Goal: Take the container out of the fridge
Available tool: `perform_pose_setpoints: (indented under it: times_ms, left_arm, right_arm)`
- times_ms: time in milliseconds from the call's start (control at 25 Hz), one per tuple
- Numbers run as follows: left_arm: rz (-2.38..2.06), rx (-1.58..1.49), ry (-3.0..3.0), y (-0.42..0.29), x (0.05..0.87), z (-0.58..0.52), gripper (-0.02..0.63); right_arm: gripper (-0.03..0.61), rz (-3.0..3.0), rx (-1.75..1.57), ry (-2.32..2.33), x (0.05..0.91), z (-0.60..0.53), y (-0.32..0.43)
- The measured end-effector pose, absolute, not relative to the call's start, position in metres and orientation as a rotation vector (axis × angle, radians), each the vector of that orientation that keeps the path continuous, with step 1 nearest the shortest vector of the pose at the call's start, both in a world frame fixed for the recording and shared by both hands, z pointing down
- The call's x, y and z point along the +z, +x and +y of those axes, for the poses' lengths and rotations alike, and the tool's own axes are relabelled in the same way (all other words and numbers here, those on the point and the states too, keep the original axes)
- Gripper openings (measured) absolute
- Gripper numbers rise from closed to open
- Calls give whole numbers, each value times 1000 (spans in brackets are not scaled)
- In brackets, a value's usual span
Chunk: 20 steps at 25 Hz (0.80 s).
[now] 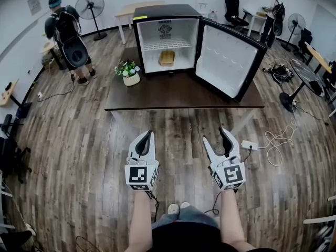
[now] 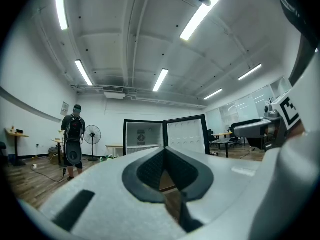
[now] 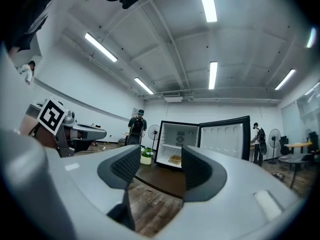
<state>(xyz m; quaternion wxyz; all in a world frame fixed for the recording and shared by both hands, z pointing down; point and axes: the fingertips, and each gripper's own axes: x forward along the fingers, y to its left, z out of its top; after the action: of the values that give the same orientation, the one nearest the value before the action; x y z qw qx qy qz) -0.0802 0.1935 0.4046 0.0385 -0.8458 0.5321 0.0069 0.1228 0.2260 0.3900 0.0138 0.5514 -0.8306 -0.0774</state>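
A small tan container (image 1: 167,58) sits on the floor of the open mini fridge (image 1: 167,12), below its wire shelf; the right gripper view also shows the container (image 3: 175,159). The fridge stands on a dark table (image 1: 173,96), its door (image 1: 228,62) swung wide to the right. My left gripper (image 1: 143,143) is held well short of the table over the wood floor, jaws shut together and empty (image 2: 164,151). Beside it, my right gripper (image 1: 217,138) is open with nothing between its fingers (image 3: 161,166). Both point toward the fridge.
A potted plant (image 1: 128,71) stands on the table left of the fridge. A person with a backpack (image 1: 65,30) stands at the far left near a fan (image 1: 90,7). A power strip and cable (image 1: 273,140) lie on the floor to the right.
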Motion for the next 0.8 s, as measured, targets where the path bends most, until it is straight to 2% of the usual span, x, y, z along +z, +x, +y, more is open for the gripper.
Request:
perform_pose_setpoints:
  times_ms: [240, 800]
  left_arm:
    - [1629, 22, -2591, -94, 404, 191, 5]
    - [1608, 20, -2584, -88, 408, 131, 5]
  right_arm:
    - [287, -2577, -235, 1729, 390, 223, 115]
    - [298, -2589, -274, 1673, 395, 155, 104]
